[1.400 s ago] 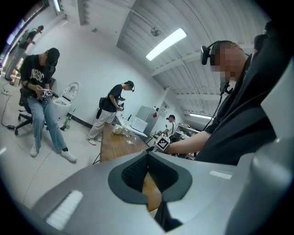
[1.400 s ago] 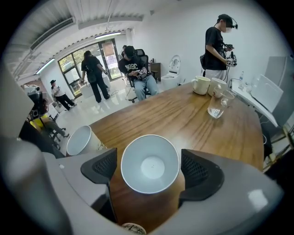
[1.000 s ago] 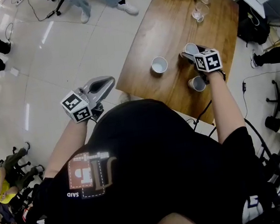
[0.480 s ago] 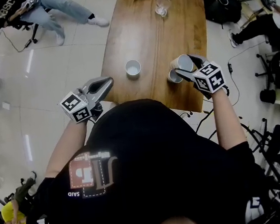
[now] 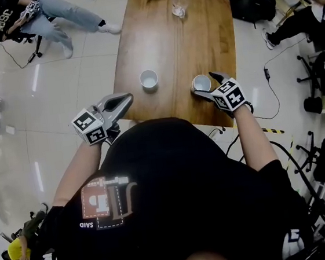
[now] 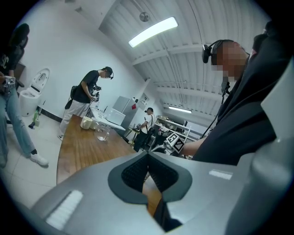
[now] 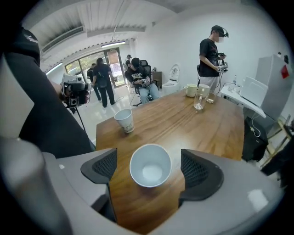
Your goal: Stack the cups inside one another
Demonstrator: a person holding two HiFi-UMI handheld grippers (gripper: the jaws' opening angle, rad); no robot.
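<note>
Finding: a second ago the right tool (image 5: pixel 204 85) carried one cup above the desk (image 5: pixel 170 44), with a second cup standing just below it. Half a second ago the carried cup was directly over that second one. Now only one white rim shows there, so we judge the pair to be nested.

Right tool: its jaws have just been opening and stand wide apart. The nested cups (image 7: pixel 150 164) sit upright on the desk between the pads, with a clear gap on each side. The cup is released, not gripped.

Left tool (image 6: pixel 148 159): closed on nothing, held off the near desk edge, well apart from any cup.

Remaining: the third cup (image 5: pixel 148 79) stands alone beyond the right tool and to its left, between the two tools. We judge one stacking step is done and this cup is still to be added.
</note>
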